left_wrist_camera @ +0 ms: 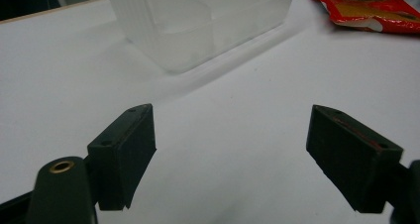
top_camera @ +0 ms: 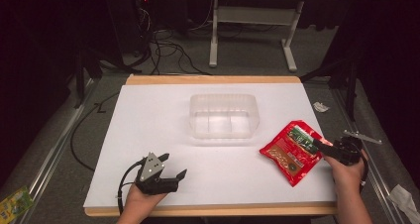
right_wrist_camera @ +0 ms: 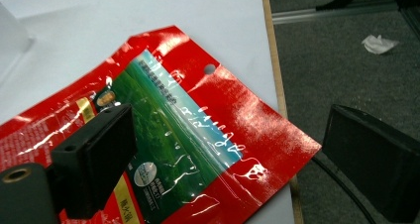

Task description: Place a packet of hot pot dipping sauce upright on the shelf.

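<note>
The red snack packet (top_camera: pixel 293 151) lay flat near the right edge of the white table (top_camera: pixel 148 130), right of the clear plastic tub (top_camera: pixel 224 116). The right gripper (right_wrist_camera: pixel 228 164) straddled its corner, jaws wide. The left gripper (top_camera: pixel 171 167) rested at the near left, jaws wide, empty.

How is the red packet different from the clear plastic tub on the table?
The red packet is flat, opaque and printed with a green picture panel; the clear tub is see-through, plain and stands up with walls. The packet lies at the table's right edge with the right gripper open around its corner; the tub sits mid-table, apart from both grippers. Both rest on the white table.
</note>
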`<state>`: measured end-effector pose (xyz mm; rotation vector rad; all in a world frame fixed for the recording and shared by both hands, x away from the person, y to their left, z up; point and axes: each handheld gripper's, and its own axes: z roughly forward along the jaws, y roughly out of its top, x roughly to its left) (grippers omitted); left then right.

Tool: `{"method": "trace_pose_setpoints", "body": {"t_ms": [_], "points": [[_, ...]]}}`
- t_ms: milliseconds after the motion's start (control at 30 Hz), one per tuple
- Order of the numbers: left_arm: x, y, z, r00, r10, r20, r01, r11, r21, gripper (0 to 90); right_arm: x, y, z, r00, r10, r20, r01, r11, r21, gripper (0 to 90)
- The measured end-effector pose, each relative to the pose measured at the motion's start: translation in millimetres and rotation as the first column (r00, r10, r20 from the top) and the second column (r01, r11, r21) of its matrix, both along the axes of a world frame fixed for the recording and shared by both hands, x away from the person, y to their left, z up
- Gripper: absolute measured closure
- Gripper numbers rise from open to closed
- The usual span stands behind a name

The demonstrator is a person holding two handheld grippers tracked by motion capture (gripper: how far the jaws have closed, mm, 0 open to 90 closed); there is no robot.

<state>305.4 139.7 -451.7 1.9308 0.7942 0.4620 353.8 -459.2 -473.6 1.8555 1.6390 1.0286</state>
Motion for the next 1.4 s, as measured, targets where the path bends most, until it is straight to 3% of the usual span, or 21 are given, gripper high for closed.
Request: {"method": "trace_pose_setpoints", "body": {"t_ms": [267,600,800,1000,1067,1400], "points": [[-0.9,1.2,0.2,1.0000,0.000,0.001,0.000,1.0000,-0.004,19.8,5.0,-3.3,-3.0,0.9982,-0.012,-0.058,0.014,1.000,0.028,7.8],[-0.9,1.4,0.0,1.0000,0.000,0.000,0.000,1.0000,-0.002,19.8,5.3,-4.1,-3.7,0.9983,0.014,-0.057,-0.011,0.999,0.051,14.3],[-0.7,0.4,-0.1,1.0000,-0.004,0.000,0.004,1.0000,0.003,19.8,2.3,-2.0,-2.3,0.9994,0.024,-0.024,-0.023,0.999,0.042,20.0],[-0.9,0.4,0.2,1.0000,-0.005,0.003,0.005,1.0000,0.005,19.9,-4.5,0.0,0.7,0.9961,0.066,0.059,-0.068,0.997,0.029,34.1],[-0.8,0.5,0.2,1.0000,-0.008,0.002,0.008,0.9999,0.006,20.0,-5.6,0.2,1.2,0.9956,0.067,0.066,-0.069,0.997,0.035,36.6],[-1.0,-1.0,0.0,0.9999,-0.016,0.004,0.016,0.9998,0.012,20.2,-14.1,5.9,6.7,0.9798,0.138,0.145,-0.149,0.986,0.069,48.7]]}}
